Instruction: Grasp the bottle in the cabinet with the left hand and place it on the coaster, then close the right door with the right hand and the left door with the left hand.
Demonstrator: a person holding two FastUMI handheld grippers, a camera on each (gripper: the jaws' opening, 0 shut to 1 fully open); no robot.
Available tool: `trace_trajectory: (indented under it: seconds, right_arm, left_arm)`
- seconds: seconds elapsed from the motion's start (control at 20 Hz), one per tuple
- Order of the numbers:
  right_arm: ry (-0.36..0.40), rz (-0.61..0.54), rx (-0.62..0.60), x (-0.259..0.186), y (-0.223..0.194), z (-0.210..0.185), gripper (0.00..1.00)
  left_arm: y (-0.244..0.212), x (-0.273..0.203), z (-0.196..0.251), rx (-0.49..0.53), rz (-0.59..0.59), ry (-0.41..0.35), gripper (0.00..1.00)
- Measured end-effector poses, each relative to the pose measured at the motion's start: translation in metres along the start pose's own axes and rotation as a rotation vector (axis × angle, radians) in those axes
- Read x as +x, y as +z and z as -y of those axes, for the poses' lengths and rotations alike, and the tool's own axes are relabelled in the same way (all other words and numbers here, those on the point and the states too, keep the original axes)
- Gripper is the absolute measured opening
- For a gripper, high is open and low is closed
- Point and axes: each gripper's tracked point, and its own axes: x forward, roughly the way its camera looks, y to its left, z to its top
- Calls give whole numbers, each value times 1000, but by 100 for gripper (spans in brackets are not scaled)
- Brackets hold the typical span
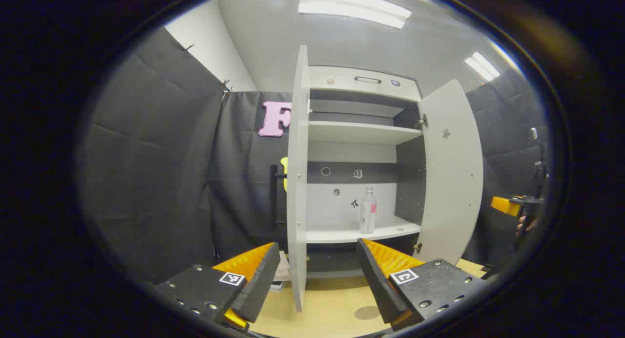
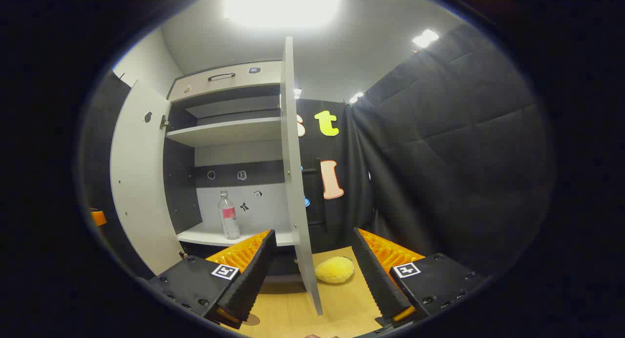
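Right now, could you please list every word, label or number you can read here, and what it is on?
No text can be read.
Bottle label: too small to read.
Stickers on the cabinet back: small pictures, blurred.
Square marker on the left hand-held gripper: a coded pattern, no words.

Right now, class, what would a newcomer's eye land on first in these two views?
A white cabinet stands with both doors swung wide open. A clear bottle stands upright, alone on its lower shelf. On the wooden table, a yellow plush toy lies beside the right door.
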Motion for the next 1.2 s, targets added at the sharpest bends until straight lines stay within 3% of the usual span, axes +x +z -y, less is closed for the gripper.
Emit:
trace_trajectory:
  seconds: [0.25, 0.85, 1.2]
  right_arm:
    - [-12, 9, -2, -3, 0, 5, 98]
    - [-3, -30, 15, 3, -11, 0, 99]
    - [-116, -58, 21, -3, -10, 43, 98]
  left_arm:
    - [-8, -5, 12, -50, -5, -22, 92]
    - [-20, -2, 3, -22, -21, 12, 92]
    - [-32, 31, 32, -62, -43, -66, 92]
